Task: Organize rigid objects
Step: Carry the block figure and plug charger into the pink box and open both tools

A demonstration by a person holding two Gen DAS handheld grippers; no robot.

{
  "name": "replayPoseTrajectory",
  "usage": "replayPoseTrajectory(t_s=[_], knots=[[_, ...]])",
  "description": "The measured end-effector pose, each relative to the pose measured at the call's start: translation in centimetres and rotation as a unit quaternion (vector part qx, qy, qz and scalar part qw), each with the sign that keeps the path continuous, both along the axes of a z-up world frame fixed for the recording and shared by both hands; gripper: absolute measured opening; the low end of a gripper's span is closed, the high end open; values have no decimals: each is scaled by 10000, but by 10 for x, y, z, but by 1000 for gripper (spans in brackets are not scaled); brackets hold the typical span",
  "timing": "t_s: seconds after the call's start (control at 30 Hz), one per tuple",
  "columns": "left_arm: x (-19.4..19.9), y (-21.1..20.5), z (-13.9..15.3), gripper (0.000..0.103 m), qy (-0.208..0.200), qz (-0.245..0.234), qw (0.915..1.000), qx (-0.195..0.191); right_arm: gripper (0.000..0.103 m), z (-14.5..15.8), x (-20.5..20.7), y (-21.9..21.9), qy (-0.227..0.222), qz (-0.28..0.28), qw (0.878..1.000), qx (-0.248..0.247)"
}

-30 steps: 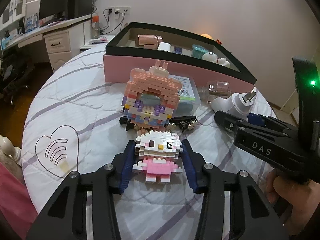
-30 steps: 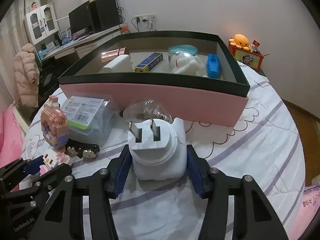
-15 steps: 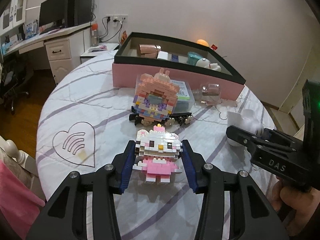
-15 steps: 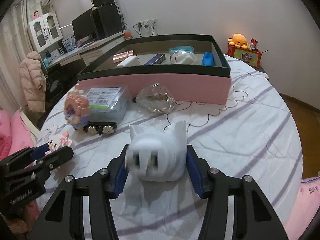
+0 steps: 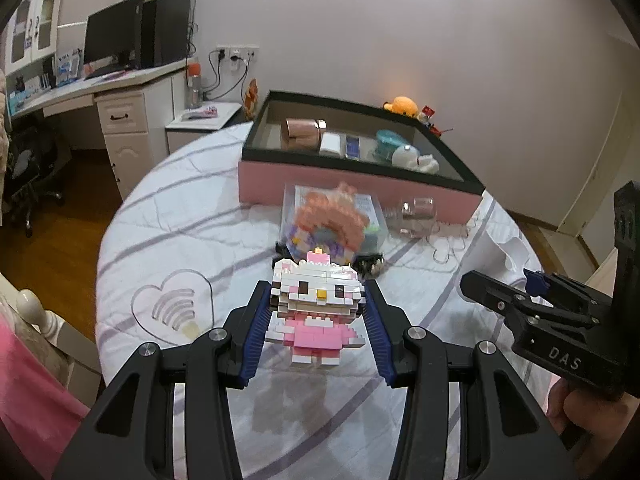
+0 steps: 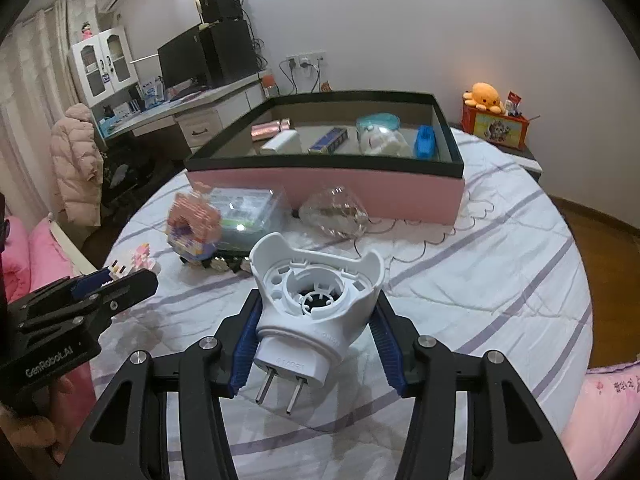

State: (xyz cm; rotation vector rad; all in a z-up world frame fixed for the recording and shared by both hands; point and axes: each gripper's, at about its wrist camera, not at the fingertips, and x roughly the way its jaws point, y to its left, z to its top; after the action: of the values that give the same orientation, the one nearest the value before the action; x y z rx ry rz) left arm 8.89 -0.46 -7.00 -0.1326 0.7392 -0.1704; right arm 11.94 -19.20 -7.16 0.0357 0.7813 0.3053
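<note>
My left gripper [image 5: 316, 320] clamps the cat figure [image 5: 316, 308] and my right gripper [image 6: 316, 332] clamps the plug [image 6: 316, 304], both held above the bed. I judge this the carry step: next, both go into the far box [image 6: 376, 196].

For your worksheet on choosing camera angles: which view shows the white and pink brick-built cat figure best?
The left wrist view: the white and pink brick-built cat figure sits centred, face-on, between the left gripper fingers. In the right wrist view the figure is small, at the left edge, mostly hidden by that gripper.
</note>
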Motion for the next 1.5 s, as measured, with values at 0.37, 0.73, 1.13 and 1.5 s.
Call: replayPoseTrajectory(t_s=[0.37,0.73,1.13,1.5], knots=[[26,7,51,46,-530,22,9985,105,54,42,4,7,-425,169,9989,-48],[109,1,87,46,-769,-77,9967,254,54,94,65,10,-810,190,9965,-127],[231,-23,74,46,-304,-311,9984,367,54,87,189,5,-298,-10,9995,51],[290,-37,32,46,450,-384,9971,480,54,33,249,-3,515,-273,9982,133]])
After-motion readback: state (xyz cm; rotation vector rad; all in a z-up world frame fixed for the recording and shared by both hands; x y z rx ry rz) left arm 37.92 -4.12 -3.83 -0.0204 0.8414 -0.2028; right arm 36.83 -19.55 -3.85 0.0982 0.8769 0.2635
